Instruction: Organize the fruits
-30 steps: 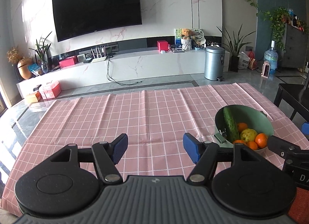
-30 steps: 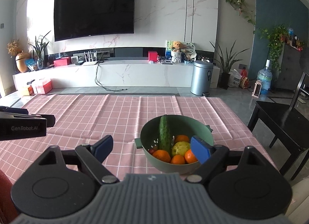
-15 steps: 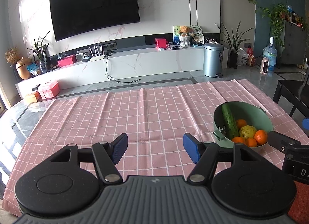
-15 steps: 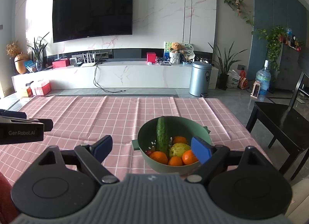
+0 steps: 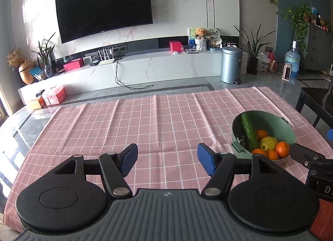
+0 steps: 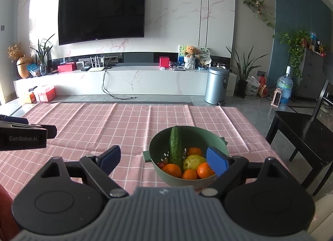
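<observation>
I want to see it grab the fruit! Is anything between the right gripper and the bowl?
Nothing visible. The right gripper is open and empty, the green bowl sits just ahead of it, and only bare pink cloth lies between them.

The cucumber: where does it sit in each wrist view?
Left wrist: cucumber at right, leaning on the green bowl's left inner wall.
Right wrist: cucumber just right of centre, left side of the same bowl.
Shared landmark: grey pedal bin.
</observation>
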`<state>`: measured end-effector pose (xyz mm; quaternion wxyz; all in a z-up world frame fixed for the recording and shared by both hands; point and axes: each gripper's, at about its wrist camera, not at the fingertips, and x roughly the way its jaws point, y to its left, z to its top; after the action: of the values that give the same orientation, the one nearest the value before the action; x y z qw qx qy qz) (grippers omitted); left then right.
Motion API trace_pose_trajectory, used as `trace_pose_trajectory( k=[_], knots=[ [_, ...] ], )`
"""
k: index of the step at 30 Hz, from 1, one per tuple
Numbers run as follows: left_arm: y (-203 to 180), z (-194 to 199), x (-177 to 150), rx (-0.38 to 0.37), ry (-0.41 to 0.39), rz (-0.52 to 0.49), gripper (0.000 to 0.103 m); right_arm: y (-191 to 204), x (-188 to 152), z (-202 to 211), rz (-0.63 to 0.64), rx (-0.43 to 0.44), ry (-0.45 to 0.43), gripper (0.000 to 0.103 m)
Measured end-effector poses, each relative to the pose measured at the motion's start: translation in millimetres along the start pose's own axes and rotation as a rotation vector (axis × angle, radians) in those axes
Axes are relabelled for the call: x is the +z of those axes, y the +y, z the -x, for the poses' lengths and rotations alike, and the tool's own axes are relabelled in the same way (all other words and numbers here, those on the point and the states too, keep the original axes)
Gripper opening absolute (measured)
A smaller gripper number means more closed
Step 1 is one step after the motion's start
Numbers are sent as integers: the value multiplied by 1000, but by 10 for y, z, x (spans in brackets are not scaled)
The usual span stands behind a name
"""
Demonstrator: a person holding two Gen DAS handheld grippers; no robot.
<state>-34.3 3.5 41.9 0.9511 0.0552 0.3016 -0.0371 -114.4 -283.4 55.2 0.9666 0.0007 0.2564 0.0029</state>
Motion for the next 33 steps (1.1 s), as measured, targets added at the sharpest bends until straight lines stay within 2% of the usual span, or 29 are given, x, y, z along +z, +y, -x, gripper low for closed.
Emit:
trace_pose_trajectory(
  k=[33],
  knots=[
    [40,-4,22,15,6,16,77,1,3,9,10,4,1,88]
  ],
)
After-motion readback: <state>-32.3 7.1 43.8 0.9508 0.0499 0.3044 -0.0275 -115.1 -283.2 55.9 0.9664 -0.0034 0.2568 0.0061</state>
